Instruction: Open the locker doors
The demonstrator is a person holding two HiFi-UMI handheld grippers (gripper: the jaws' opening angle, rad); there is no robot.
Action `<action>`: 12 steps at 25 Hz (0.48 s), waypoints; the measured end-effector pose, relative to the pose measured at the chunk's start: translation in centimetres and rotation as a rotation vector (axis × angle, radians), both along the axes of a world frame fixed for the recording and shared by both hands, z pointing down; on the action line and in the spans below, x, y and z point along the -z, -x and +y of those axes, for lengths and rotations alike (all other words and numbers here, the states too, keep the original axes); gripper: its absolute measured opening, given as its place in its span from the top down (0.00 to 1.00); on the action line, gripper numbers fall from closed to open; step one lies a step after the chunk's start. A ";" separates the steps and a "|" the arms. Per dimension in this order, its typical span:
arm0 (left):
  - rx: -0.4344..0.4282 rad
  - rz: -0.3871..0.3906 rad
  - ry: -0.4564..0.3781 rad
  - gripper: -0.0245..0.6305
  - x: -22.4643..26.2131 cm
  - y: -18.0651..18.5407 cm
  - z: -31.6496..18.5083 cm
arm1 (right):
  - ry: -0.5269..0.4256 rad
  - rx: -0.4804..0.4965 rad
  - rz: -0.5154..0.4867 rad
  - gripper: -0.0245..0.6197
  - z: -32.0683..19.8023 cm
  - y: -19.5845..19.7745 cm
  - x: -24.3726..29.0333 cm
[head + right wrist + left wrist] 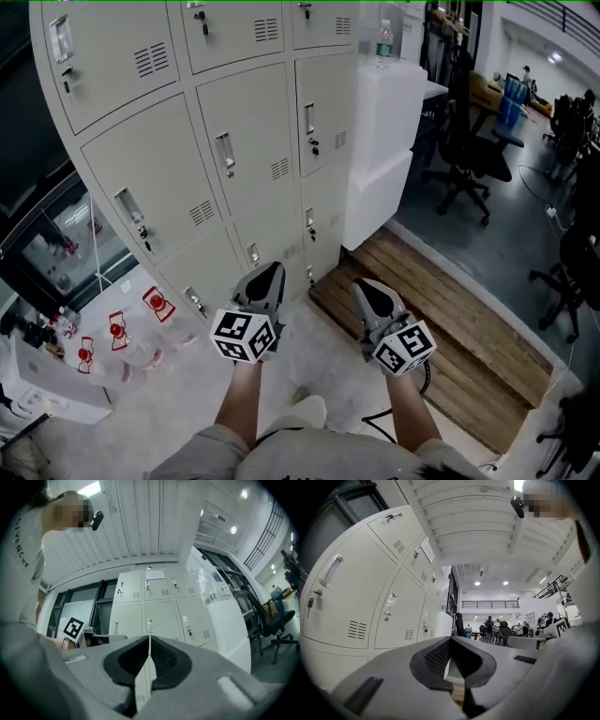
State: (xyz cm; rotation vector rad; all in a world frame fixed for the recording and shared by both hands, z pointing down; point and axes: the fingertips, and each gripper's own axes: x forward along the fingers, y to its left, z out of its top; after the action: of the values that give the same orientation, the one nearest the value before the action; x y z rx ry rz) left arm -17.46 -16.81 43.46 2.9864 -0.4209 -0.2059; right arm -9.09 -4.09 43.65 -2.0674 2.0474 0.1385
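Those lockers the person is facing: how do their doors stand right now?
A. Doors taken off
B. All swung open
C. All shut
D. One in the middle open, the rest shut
C: in the head view every door of the lockers lies flush in its frame, and the left gripper and right gripper touch none of them.

To your right, a wooden pallet lies just beside a white cabinet bearing a water bottle; a black office chair stands beyond it.
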 end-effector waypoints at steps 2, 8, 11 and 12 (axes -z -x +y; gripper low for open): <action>-0.001 -0.004 -0.010 0.96 0.8 -1.9 -0.8 | -0.023 0.017 0.001 0.94 -1.3 -1.5 1.0; -0.021 0.009 -0.066 0.96 3.7 -9.1 -4.1 | -0.088 0.078 0.029 0.94 -6.7 -7.1 3.9; -0.009 0.025 -0.063 0.96 5.1 -12.7 -6.8 | -0.103 0.106 0.038 0.94 -9.9 -10.5 5.5; -0.001 0.035 -0.063 0.96 5.8 -13.8 -7.9 | -0.111 0.119 0.045 0.94 -11.2 -11.6 6.3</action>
State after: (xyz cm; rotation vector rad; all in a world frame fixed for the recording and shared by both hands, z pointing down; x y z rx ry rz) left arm -3.66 -24.71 37.69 3.0397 -0.4172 -0.2757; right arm 2.48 -15.28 37.40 -1.8891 2.1309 0.2736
